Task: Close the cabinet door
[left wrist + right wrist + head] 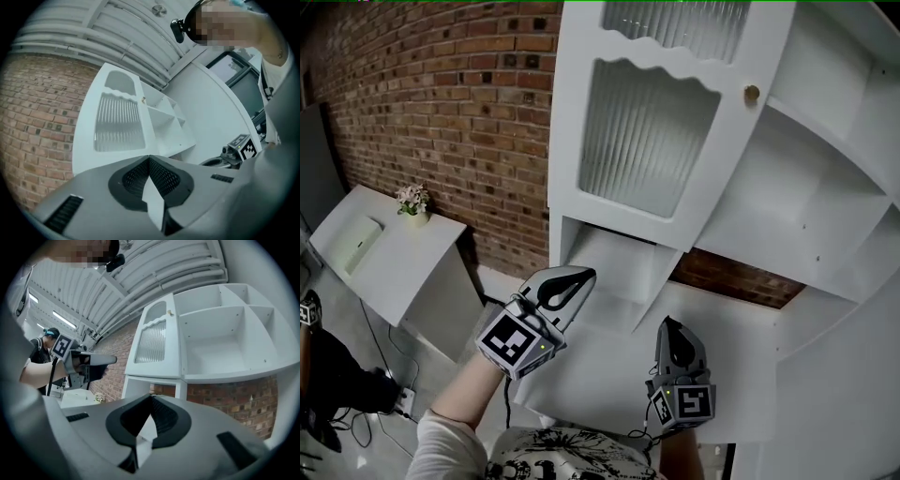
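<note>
The white cabinet door has a ribbed glass pane and a small brass knob at its right edge. In the right gripper view the door lies in line with the front of the open shelves beside it. My left gripper is shut and empty, below the door and clear of it, pointing up at the cabinet. Lower and to the right, my right gripper is also shut with nothing in it. Each gripper shows in the other's view: the right gripper and the left gripper.
A brick wall runs behind the cabinet. A white ledge juts out below the shelves. A low white unit with a small flower pot stands at the left, with cables on the floor near it. A person stands far off.
</note>
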The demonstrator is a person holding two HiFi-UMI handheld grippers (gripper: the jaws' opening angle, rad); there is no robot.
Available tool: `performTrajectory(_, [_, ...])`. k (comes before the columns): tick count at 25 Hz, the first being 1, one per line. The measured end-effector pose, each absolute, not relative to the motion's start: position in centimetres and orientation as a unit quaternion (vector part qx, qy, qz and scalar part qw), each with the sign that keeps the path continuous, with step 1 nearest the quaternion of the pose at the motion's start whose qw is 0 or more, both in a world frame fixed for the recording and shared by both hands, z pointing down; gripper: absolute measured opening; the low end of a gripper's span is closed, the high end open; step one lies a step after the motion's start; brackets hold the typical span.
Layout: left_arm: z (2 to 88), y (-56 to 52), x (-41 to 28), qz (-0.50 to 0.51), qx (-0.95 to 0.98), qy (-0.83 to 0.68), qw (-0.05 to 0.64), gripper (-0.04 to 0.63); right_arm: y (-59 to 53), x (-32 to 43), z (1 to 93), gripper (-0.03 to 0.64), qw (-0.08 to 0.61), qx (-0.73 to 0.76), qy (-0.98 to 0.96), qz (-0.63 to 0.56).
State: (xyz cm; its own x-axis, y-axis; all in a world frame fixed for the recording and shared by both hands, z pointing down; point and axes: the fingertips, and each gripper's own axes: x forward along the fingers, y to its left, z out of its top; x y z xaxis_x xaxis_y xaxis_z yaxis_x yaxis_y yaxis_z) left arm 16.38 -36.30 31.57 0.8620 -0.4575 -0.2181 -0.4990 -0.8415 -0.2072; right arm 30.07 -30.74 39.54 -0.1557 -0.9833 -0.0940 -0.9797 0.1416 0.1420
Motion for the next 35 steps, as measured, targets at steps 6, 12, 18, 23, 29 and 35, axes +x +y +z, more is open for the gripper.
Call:
performTrajectory(6, [38.5,-37.6,12.3,0.067,-0.957,0.278,0.042,0.009,-30.7,26.9,41.5,0.005,0.038,0.642,-0.762,-0.076])
performTrajectory(12, [40.6,-37.6,10.8,0.051,-0.954,0.293,0.041,0.009,-30.9,24.8,42.3,0.003,0.025,0.643,-0.764,-0.055])
performTrajectory(18, [41.2,-37.2,10.6,0.044,-0.957,0.284,0.036,0.009,-31.1,23.0,42.4,0.003,0.035,0.634,-0.77,-0.062])
performTrajectory(23, [41.6,-37.4,10.4,0.044,-0.958,0.282,0.028,0.009,-31.6,21.7,43.1,0.003,0.032,0.613,-0.789,-0.043])
performTrajectory(29, [41.9,-37.6,10.4,0.044,-0.959,0.28,0.023,0.009,-32.1,22.0,43.3,0.003,0.037,0.62,-0.782,-0.045])
performTrajectory(35, [42.1,-37.8,10.9,0.036,-0.957,0.286,0.024,0.009,-32.5,22.5,43.7,0.003,0.045,0.626,-0.777,-0.047])
